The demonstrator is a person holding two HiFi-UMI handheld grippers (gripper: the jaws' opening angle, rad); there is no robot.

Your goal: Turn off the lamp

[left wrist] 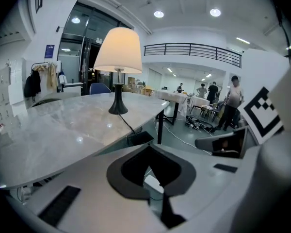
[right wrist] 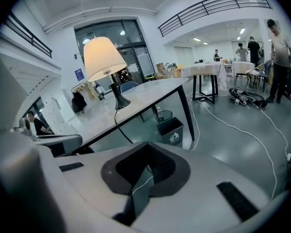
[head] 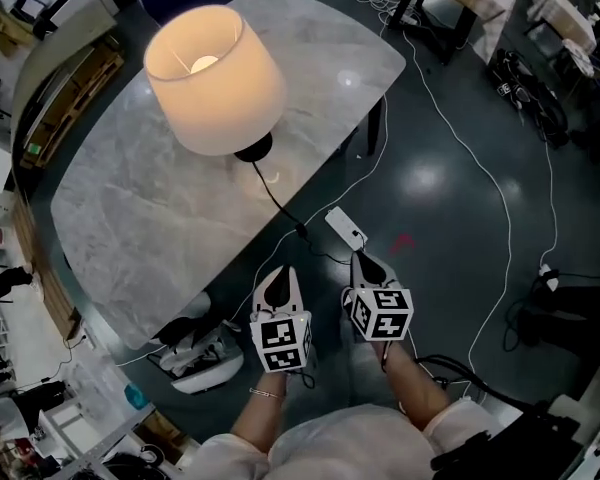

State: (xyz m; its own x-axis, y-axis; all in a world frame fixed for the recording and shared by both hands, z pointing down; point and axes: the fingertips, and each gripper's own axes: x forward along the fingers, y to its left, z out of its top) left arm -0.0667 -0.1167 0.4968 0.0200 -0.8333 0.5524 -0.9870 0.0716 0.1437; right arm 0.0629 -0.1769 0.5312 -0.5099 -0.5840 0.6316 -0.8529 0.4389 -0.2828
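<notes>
The lamp [head: 215, 78] stands lit on the grey marble table [head: 130, 218], its cream shade glowing above a black base [head: 252, 148]. Its black cord [head: 280, 208] runs off the table's near edge towards the floor. Both grippers hang below that edge, over the floor and apart from the lamp. My left gripper [head: 281, 272] is shut with nothing in it, and so is my right gripper [head: 361, 259] beside it. The left gripper view has the lamp [left wrist: 119, 50] ahead beyond the shut left gripper [left wrist: 148, 148]. Past the shut right gripper [right wrist: 146, 145], the right gripper view shows the lamp [right wrist: 103, 57] further off to the left.
A white power strip [head: 345, 228] lies on the floor just ahead of the right gripper. A white cable [head: 480, 168] snakes across the dark floor. A bin [right wrist: 170, 130] stands under the table. Other tables and several people are far off.
</notes>
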